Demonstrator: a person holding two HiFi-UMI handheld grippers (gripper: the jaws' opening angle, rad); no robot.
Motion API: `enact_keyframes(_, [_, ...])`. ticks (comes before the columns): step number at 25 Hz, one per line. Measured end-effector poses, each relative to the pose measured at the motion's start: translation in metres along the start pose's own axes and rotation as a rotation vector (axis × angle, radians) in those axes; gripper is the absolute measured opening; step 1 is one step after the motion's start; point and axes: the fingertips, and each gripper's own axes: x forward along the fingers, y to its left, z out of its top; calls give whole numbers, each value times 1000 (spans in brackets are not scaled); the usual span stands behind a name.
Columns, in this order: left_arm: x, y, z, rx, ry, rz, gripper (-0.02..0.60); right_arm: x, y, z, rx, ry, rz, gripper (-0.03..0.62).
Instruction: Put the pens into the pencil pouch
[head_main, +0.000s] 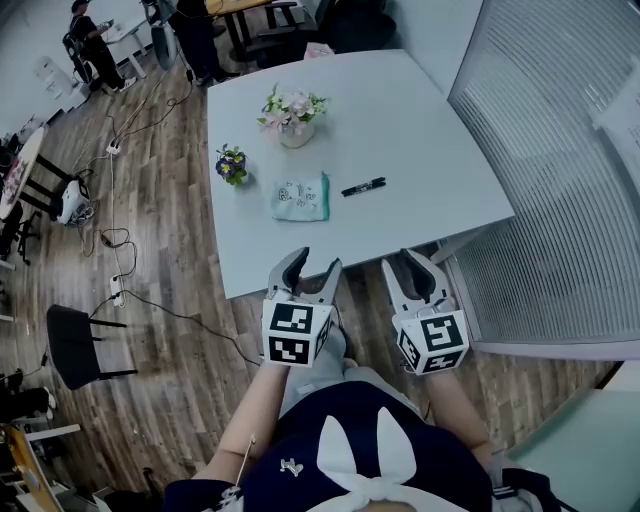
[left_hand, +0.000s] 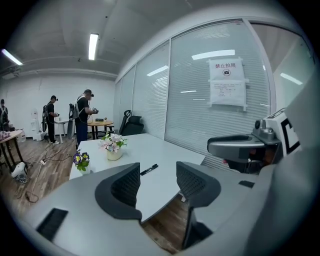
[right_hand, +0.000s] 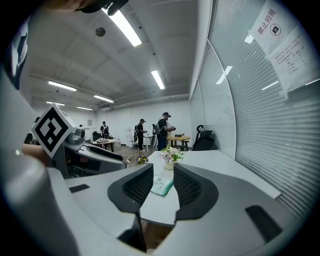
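A black pen (head_main: 363, 186) lies on the white table (head_main: 400, 130), just right of a light teal pencil pouch (head_main: 301, 196). Both grippers hover over the table's near edge, well short of pen and pouch. My left gripper (head_main: 314, 262) is open with nothing between its jaws; its own view shows the pen (left_hand: 149, 169) beyond the gap. My right gripper (head_main: 423, 258) is open and empty too, with the pouch (right_hand: 162, 185) showing between its jaws. The right gripper (left_hand: 235, 146) also appears at the right of the left gripper view.
A vase of pale flowers (head_main: 292, 113) stands behind the pouch, and a small pot of purple flowers (head_main: 231, 164) sits near the table's left edge. A glass partition (head_main: 560, 150) runs along the right. A black chair (head_main: 80, 345) and cables lie on the wooden floor at left.
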Motion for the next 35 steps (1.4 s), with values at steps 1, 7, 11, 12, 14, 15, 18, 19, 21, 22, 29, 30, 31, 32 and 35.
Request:
enact_keyframes(1, [4, 3, 1, -4, 3, -1, 218, 5, -2, -1, 2, 5, 1, 114])
enact_keyframes(7, [34, 26, 2, -15, 38, -9, 219, 37, -18, -8, 12, 44, -5, 117])
enact_keyframes(11, [56, 42, 3, -19, 62, -12, 219, 58, -26, -8, 15, 64, -4, 117])
enact_keyframes(12, [61, 46, 3, -21, 69, -12, 219, 63, -28, -7, 14, 68, -3, 117])
enact_keyframes(14, [72, 55, 4, -29, 78, -12, 219, 73, -32, -6, 14, 75, -5, 117])
enact_keyframes(15, [78, 58, 5, -35, 82, -12, 219, 78, -35, -6, 15, 79, -7, 117])
enact_keyframes(18, [93, 67, 2, -41, 115, -11, 219, 92, -42, -8, 22, 95, -11, 117])
enact_keyframes(19, [98, 70, 0, -41, 131, -10, 219, 96, -44, -9, 25, 101, -11, 117])
enact_keyframes(21, [107, 74, -1, -41, 153, -14, 218, 105, -48, -11, 32, 115, -15, 117])
enact_keyframes(22, [111, 76, -2, -43, 160, -18, 219, 109, -50, -12, 35, 120, -17, 117])
enact_keyframes(29, [146, 93, -12, -105, 225, -58, 219, 139, -66, -15, 53, 143, -42, 117])
enact_keyframes(30, [151, 96, -13, -110, 233, -62, 219, 143, -68, -15, 55, 145, -47, 117])
enact_keyframes(31, [156, 98, -14, -117, 242, -66, 219, 147, -70, -15, 58, 147, -53, 117])
enact_keyframes(32, [161, 101, -16, -128, 249, -69, 219, 151, -71, -16, 60, 151, -58, 117])
enact_keyframes(35, [177, 107, -23, -187, 273, -80, 218, 160, -75, -19, 65, 165, -71, 117])
